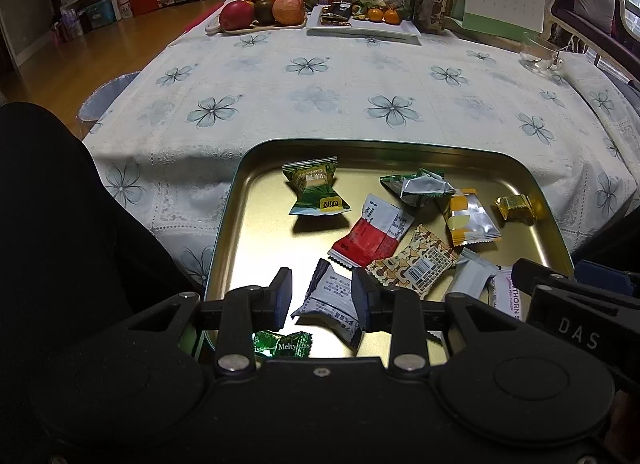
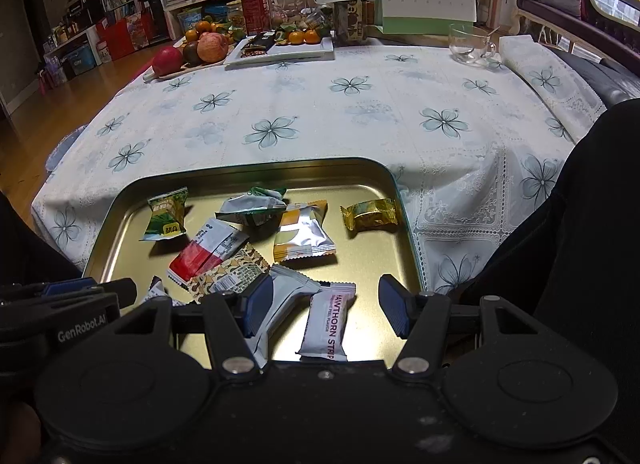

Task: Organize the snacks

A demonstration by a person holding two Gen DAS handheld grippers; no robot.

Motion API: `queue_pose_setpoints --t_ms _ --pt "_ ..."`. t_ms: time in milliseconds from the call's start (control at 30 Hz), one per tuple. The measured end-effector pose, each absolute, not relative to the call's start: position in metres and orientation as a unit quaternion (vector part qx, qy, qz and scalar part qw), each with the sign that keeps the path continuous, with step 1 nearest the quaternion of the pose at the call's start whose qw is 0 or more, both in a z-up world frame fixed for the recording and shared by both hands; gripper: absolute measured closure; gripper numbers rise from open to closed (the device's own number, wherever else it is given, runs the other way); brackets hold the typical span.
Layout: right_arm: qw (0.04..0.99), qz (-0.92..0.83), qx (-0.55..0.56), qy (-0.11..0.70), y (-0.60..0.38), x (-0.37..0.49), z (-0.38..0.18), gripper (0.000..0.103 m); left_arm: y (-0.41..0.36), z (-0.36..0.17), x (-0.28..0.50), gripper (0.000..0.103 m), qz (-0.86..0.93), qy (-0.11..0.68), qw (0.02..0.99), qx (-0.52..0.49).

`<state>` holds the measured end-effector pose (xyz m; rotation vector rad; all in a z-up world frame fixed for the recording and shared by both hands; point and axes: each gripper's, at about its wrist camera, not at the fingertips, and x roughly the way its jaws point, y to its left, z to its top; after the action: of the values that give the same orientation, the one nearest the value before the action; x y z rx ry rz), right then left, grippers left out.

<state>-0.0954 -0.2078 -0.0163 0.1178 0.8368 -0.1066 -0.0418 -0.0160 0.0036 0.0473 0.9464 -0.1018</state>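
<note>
Hovering with jaws parted, left gripper (image 1: 322,296) straddling the grey-white packet (image 1: 334,306) and right gripper (image 2: 326,306) around the hawthorn strip (image 2: 326,322) in the gold tin tray (image 2: 256,170), risked pinching overlapping neighbour wrappers if closed carelessly.

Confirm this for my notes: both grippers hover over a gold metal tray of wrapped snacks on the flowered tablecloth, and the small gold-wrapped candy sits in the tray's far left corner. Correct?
Not quite. The gold-wrapped candy sits near the far right corner of the tray, not the left; the right wrist view shows it clearly. The far left holds a green packet. The rest stands.
</note>
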Motion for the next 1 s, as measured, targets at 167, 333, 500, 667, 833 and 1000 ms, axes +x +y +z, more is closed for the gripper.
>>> queue_pose_setpoints --t_ms 167,333,500,667,833,1000 --pt "0.910 -0.052 0.058 0.407 -0.2083 -0.0954 -0.0169 0.041 -0.0160 0.0032 -0.0414 0.061 -0.049 0.457 0.888 0.022" --pt "0.910 -0.051 0.058 0.408 -0.2084 -0.0952 -0.0169 0.042 -0.0171 0.0028 -0.0418 0.061 -0.051 0.457 0.888 0.027" --pt "0.909 -0.050 0.057 0.409 -0.2082 -0.0948 -0.0170 0.042 -0.0169 0.0027 -0.0419 0.061 -0.050 0.457 0.888 0.026" --pt "0.909 -0.051 0.058 0.409 -0.2081 -0.0946 -0.0171 0.042 -0.0172 0.0025 -0.0418 0.061 -0.050 0.458 0.887 0.025" --pt "0.909 -0.051 0.057 0.409 -0.2083 -0.0947 -0.0171 0.041 -0.0159 0.0025 -0.0414 0.061 -0.050 0.458 0.887 0.024" --pt "0.909 -0.051 0.058 0.409 -0.2083 -0.0946 -0.0170 0.042 -0.0151 0.0028 -0.0410 0.061 -0.050 0.459 0.887 0.021"
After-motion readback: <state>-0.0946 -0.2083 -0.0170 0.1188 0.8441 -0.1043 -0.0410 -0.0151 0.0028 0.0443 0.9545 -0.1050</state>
